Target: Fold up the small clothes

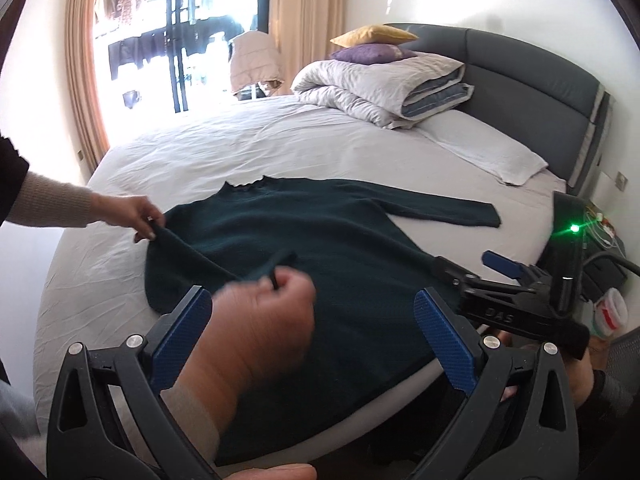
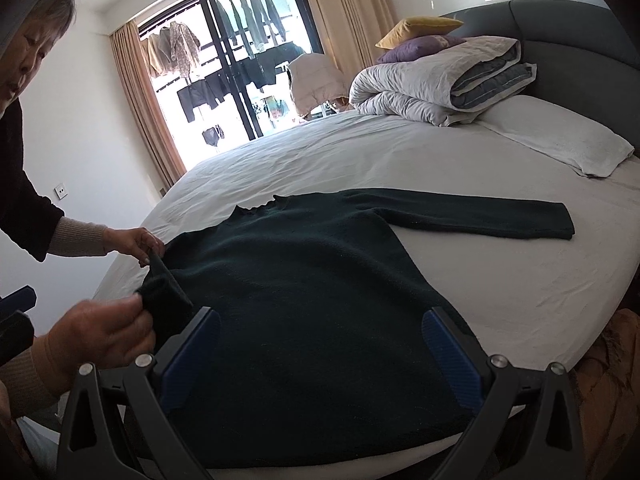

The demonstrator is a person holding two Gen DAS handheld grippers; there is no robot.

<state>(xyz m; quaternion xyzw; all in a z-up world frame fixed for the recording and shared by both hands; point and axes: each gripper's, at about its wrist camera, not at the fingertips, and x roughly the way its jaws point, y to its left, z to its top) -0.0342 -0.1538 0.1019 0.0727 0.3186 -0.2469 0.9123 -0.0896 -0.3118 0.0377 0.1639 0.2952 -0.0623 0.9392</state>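
Two bare hands work the dark green sweater [image 2: 304,280] spread flat on the white bed [image 2: 500,280]: your nearer hand [image 2: 100,340] and farther hand [image 2: 132,244] pinch its left sleeve [image 2: 166,288], folded across the body. Its other sleeve lies stretched out to the right. Your left gripper [image 1: 312,340] and right gripper [image 2: 320,352] both hang near the hem, jaws apart, holding nothing. A folded duvet [image 2: 432,80] sits far right.
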